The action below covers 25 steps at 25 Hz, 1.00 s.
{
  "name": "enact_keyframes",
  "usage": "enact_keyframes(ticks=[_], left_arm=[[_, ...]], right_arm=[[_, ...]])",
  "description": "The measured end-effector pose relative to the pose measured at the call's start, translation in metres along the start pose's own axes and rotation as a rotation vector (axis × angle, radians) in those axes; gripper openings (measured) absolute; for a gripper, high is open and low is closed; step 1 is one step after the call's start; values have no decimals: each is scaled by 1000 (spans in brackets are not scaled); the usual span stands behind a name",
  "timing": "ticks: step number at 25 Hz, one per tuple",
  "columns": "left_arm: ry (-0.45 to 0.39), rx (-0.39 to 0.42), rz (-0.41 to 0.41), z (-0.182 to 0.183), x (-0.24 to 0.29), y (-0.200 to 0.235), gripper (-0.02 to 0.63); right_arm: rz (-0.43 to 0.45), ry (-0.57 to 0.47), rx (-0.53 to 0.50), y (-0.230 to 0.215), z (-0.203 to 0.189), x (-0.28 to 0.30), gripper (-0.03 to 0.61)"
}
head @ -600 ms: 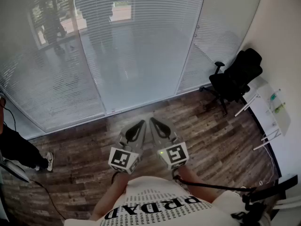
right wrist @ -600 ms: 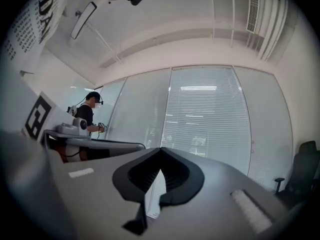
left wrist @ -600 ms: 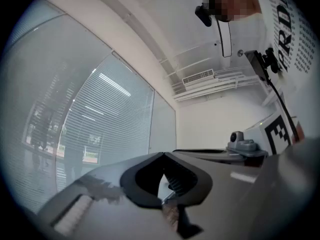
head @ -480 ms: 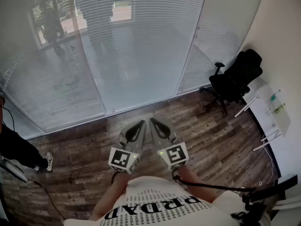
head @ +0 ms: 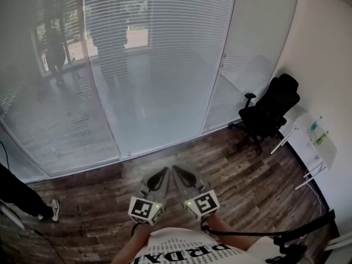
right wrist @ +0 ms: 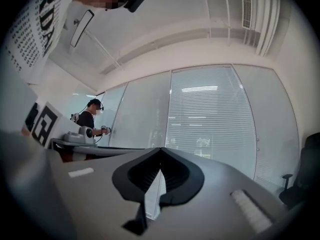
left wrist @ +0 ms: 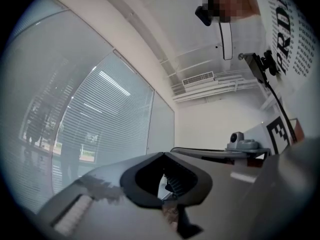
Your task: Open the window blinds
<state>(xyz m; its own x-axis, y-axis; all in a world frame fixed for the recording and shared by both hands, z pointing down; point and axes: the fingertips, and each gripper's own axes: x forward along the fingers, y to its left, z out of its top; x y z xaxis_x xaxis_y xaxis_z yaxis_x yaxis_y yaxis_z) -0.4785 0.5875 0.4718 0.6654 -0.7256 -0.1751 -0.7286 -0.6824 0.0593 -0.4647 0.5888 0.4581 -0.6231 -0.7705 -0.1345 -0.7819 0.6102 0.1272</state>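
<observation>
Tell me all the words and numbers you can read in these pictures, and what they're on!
"PRD": big black letters on the person's white shirt, cut off at the picture's edge.
"RDA": the same shirt print, as seen in the right gripper view.
The rows of tiny print under the big letters are too small to read.
The marker cubes show black-and-white square patterns, not words.
Nothing on the blinds or the chair can be read.
</observation>
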Motion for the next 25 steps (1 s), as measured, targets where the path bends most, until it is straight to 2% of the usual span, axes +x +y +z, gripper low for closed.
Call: enact_keyframes(ticks=[6,13,16,22,25], left_arm=[[-31,-13,-30,-26,0,19,-8],[-22,-5,-20,-1,2,4,-8],[-19,-8,-44,1,8,-3,-8],[-2,-19,-68,-6,29,-12,-8],[8,-26,-59,-8,58,-4,-8]], right_arm=[[-13,-4,-29,4,-30,13,8],[9,69,-21,6,-9,-2,8],[-9,70,4,-1,-6,-7,8],[-73,57,-73,-29,-6,-5,8],[-73,41,-93,-58,-7,11,8]])
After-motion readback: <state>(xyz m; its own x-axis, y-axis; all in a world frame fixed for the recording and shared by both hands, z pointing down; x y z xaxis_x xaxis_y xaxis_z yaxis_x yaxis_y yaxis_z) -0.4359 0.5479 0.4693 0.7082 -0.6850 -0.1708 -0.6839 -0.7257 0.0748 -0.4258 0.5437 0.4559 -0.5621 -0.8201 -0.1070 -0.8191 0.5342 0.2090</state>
